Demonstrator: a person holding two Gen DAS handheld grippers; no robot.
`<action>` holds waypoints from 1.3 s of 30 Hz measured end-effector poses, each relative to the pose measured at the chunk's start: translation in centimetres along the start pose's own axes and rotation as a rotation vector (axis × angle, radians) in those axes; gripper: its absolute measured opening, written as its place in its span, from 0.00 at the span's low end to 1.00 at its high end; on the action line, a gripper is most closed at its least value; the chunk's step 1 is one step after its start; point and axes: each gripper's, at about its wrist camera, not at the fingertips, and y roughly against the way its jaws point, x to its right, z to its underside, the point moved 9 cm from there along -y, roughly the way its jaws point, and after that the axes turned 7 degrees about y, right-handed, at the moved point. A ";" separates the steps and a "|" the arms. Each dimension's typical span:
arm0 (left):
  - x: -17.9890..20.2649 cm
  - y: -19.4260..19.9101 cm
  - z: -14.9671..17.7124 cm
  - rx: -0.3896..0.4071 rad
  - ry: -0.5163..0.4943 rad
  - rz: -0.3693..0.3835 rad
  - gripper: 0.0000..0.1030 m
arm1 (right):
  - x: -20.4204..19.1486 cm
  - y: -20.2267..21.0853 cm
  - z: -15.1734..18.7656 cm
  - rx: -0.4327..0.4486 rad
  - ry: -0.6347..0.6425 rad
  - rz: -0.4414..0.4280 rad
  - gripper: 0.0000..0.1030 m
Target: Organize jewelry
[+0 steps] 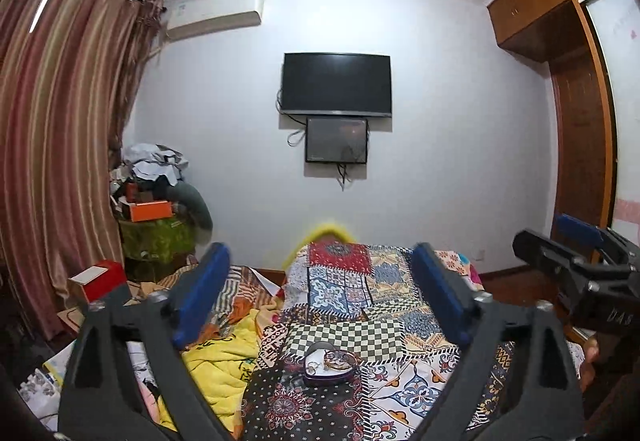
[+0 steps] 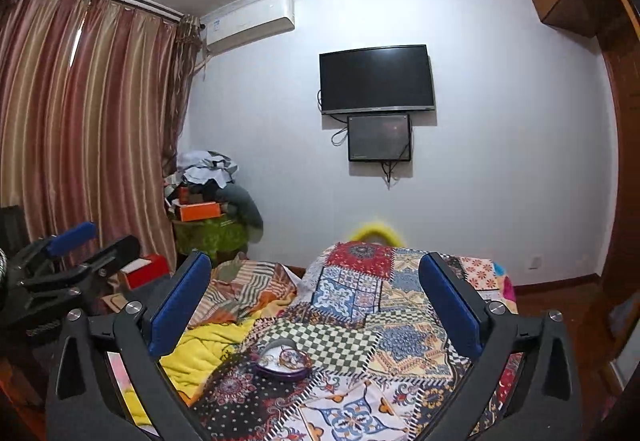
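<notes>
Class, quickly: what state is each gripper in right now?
Left gripper: open, holding nothing.
Right gripper: open, holding nothing.

Heart-shaped jewelry box, open, on the bed

The small dark purple heart-shaped jewelry box (image 1: 329, 368) with a pale lining sits upright and lidless on the patchwork bedspread (image 1: 360, 293), just below its green-and-white checkered patch. Inside lie small rings and a tangle of thin metal jewelry pieces (image 2: 289, 357); individual items are too small to distinguish.
</notes>
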 end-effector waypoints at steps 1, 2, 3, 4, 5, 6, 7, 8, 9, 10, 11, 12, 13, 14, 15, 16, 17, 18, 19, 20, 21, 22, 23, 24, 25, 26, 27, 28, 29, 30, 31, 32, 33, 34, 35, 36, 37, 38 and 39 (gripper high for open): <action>-0.1 0.2 0.0 0.003 0.000 -0.008 0.95 | 0.0 0.2 0.1 -0.005 -0.002 -0.001 1.00; -0.2 0.3 0.0 0.003 -0.002 -0.016 0.96 | 0.0 0.2 0.3 -0.011 -0.004 -0.003 1.00; -0.2 0.5 0.0 0.003 -0.003 -0.019 0.96 | 0.0 0.2 0.4 -0.015 -0.005 -0.003 1.00; -0.2 0.6 0.0 0.000 -0.004 -0.021 0.98 | -0.1 0.2 0.5 -0.018 -0.006 -0.003 1.00; -0.2 0.6 0.1 -0.002 -0.004 -0.022 0.98 | -0.1 0.6 0.6 -0.019 -0.005 -0.003 1.00; -0.2 0.8 0.3 -0.003 -0.004 -0.023 0.98 | 0.0 0.6 0.6 -0.019 -0.006 -0.003 1.00; -0.1 0.8 0.4 -0.004 -0.005 -0.024 0.98 | 0.1 0.6 0.7 -0.020 -0.006 -0.002 1.00; -0.1 0.8 0.4 -0.005 -0.005 -0.024 0.98 | 0.1 1.0 0.7 -0.019 -0.006 -0.002 1.00; -0.1 0.8 0.5 -0.006 -0.005 -0.026 0.99 | 0.2 1.0 0.7 -0.021 -0.006 -0.001 1.00; -0.1 1.1 0.5 -0.007 -0.005 -0.026 0.99 | 0.2 1.4 0.9 -0.020 -0.006 0.000 1.00; 0.0 1.2 0.6 -0.008 -0.005 -0.025 0.99 | 0.3 1.4 0.8 -0.021 -0.007 0.000 1.00; 0.0 1.3 0.6 -0.010 -0.005 -0.024 0.99 | 0.3 1.6 1.0 -0.020 -0.008 -0.001 1.00; 0.1 1.4 0.8 -0.010 -0.006 -0.023 0.99 | 0.4 1.6 1.0 -0.020 -0.009 -0.001 1.00; 0.1 1.4 0.8 -0.011 -0.008 -0.023 0.99 | 0.3 1.7 1.0 -0.019 -0.009 -0.001 1.00; 0.2 1.4 0.8 -0.011 -0.009 -0.024 0.99 | 0.3 1.8 1.0 -0.019 -0.009 -0.001 1.00; 0.3 1.5 0.9 -0.012 -0.010 -0.024 0.99 | 0.3 1.8 1.0 -0.019 -0.009 0.000 1.00; 0.3 1.5 0.9 -0.012 -0.011 -0.023 0.99 | 0.3 1.8 1.0 -0.019 -0.009 0.000 1.00; 0.3 1.4 0.8 -0.012 -0.012 -0.022 0.99 | 0.2 1.8 1.1 -0.019 -0.009 -0.001 1.00; 0.3 1.4 0.8 -0.012 -0.012 -0.023 0.99 | 0.3 1.8 1.1 -0.019 -0.009 0.000 1.00; 0.4 1.4 0.9 -0.013 -0.012 -0.023 0.99 | 0.3 1.8 1.0 -0.019 -0.009 0.001 1.00; 0.4 1.4 0.9 -0.014 -0.012 -0.023 0.99 | 0.3 1.8 1.0 -0.019 -0.009 0.001 1.00; 0.4 1.4 0.9 -0.015 -0.012 -0.023 0.99 | 0.3 1.8 1.0 -0.020 -0.009 0.001 1.00; 0.5 1.4 0.9 -0.016 -0.014 -0.023 0.99 | 0.3 1.8 1.1 -0.020 -0.009 0.001 1.00; 0.6 1.4 1.0 -0.018 -0.014 -0.023 0.99 | 0.3 1.8 1.1 -0.022 -0.010 0.001 1.00; 0.6 1.3 1.0 -0.019 -0.015 -0.024 0.99 | 0.4 1.8 1.2 -0.024 -0.009 0.001 1.00; 0.6 1.2 1.1 -0.021 -0.016 -0.025 0.99 | 0.4 1.7 1.2 -0.026 -0.008 0.001 1.00; 0.6 1.2 1.1 -0.023 -0.017 -0.026 0.99 | 0.4 1.7 1.3 -0.027 -0.008 0.002 1.00; 0.7 1.2 1.1 -0.025 -0.017 -0.026 0.99 | 0.4 1.8 1.3 -0.029 -0.007 0.002 1.00; 0.7 1.1 1.2 -0.026 -0.016 -0.025 0.99 | 0.4 1.8 1.3 -0.029 -0.006 0.001 1.00; 0.7 1.0 1.2 -0.028 -0.016 -0.025 0.99 | 0.4 1.8 1.4 -0.030 -0.007 0.001 1.00; 0.7 1.0 1.2 -0.029 -0.015 -0.025 0.99 | 0.5 1.8 1.4 -0.031 -0.007 0.001 1.00; 0.7 1.0 1.3 -0.030 -0.015 -0.026 0.99 | 0.5 1.8 1.4 -0.032 -0.008 0.002 1.00; 0.7 1.0 1.3 -0.031 -0.016 -0.025 0.99 | 0.6 1.9 1.4 -0.033 -0.009 0.003 1.00; 0.7 0.9 1.3 -0.033 -0.017 -0.025 0.99 | 0.7 1.9 1.4 -0.034 -0.010 0.002 1.00; 0.7 0.9 1.3 -0.034 -0.018 -0.026 0.99 | 0.7 1.8 1.3 -0.035 -0.012 0.002 1.00; 0.8 0.8 1.3 -0.036 -0.019 -0.026 0.99 | 0.7 1.9 1.2 -0.035 -0.013 0.003 1.00; 0.9 0.8 1.4 -0.037 -0.021 -0.025 0.99 | 0.8 1.9 1.3 -0.035 -0.014 0.003 1.00; 0.9 0.8 1.4 -0.038 -0.022 -0.025 0.99 | 0.8 1.9 1.3 -0.036 -0.015 0.004 1.00; 0.9 0.8 1.4 -0.038 -0.023 -0.025 0.99 | 0.8 1.9 1.3 -0.037 -0.016 0.004 1.00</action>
